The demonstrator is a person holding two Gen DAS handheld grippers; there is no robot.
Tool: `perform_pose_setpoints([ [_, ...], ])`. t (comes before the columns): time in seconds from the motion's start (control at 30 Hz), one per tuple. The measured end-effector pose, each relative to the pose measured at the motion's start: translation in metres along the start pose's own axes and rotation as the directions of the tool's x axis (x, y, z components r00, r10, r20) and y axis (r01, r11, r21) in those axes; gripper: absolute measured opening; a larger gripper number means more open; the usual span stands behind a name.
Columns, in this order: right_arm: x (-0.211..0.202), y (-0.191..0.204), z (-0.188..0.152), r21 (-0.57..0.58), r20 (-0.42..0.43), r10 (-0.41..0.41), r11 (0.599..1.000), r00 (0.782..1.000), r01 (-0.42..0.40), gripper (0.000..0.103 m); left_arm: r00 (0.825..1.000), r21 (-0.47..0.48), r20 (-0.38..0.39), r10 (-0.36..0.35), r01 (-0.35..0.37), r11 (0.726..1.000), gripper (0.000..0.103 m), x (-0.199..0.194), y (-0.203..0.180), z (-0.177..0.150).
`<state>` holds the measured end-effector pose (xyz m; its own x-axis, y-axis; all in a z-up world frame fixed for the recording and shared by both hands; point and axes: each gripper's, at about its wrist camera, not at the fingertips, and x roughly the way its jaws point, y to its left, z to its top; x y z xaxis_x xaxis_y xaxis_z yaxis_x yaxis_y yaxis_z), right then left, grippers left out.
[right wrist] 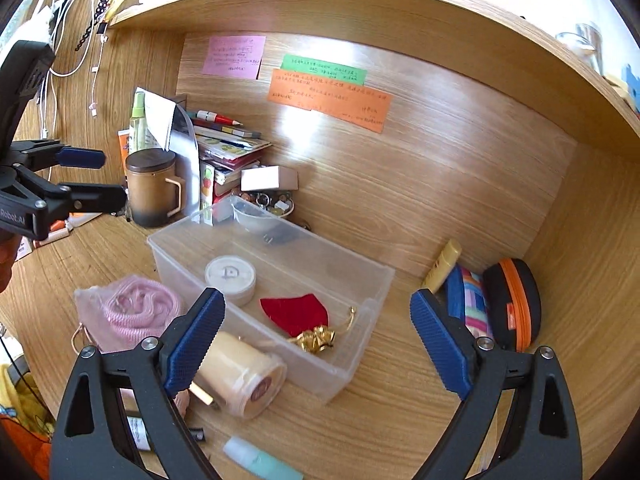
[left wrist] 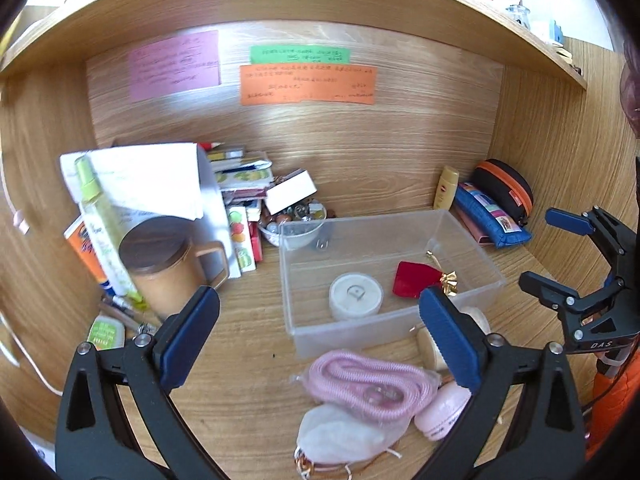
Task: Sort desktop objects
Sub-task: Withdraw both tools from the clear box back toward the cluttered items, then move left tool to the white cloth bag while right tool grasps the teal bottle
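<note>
A clear plastic box (left wrist: pixel 384 216) (right wrist: pixel 362 308) stands mid-desk and holds a white round tin (left wrist: pixel 355 296) (right wrist: pixel 230 278) and a red pouch with a gold bow (left wrist: pixel 412 280) (right wrist: pixel 296 314). In front of it lie a pink cord in a mesh bag (left wrist: pixel 368 388) (right wrist: pixel 128 312), a white pouch (left wrist: pixel 344 436), a small pink jar (left wrist: pixel 442 412) and a cream cylinder (right wrist: pixel 240 376). My left gripper (left wrist: pixel 318 296) (right wrist: pixel 112 176) hangs open before the box with nothing between its fingers. Further right, my right gripper (right wrist: pixel 316 296) (left wrist: pixel 538 246) is open and empty too.
A lidded brown mug (left wrist: pixel 160 272), a green spray bottle (left wrist: pixel 100 216), stacked books (left wrist: pixel 240 184) and a bowl of trinkets (left wrist: pixel 292 224) crowd the back left. A yellow bottle (right wrist: pixel 442 266), a blue pouch (left wrist: pixel 492 216) and a black-orange case (right wrist: pixel 514 304) sit right. A teal tube (right wrist: pixel 260 460) lies near.
</note>
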<state>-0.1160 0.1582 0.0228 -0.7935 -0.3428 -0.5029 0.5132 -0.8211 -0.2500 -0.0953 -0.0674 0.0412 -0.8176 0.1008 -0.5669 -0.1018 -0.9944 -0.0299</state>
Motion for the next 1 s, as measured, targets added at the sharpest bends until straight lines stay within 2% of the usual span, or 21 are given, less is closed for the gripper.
perform_pose_setpoints([
  [0.3, -0.006, 0.000, -0.026, 0.026, -0.057, -0.021, 0.999, 0.998, 0.023, 0.093, 0.999, -0.067, -0.048, -0.007, 0.004, 0.998, 0.101, -0.003, 0.011, -0.024],
  [0.53, -0.005, 0.003, -0.054, 0.056, -0.124, -0.041, 0.997, 0.991, 0.048, 0.093, 0.998, -0.045, -0.070, 0.002, -0.005, 0.999, 0.101, -0.010, 0.010, -0.050],
  [1.0, 0.005, 0.004, -0.097, 0.166, -0.245, 0.043, 0.986, 0.969, -0.002, 0.093, 0.978, -0.084, -0.196, -0.064, 0.049, 0.995, 0.101, 0.004, 0.000, -0.100],
])
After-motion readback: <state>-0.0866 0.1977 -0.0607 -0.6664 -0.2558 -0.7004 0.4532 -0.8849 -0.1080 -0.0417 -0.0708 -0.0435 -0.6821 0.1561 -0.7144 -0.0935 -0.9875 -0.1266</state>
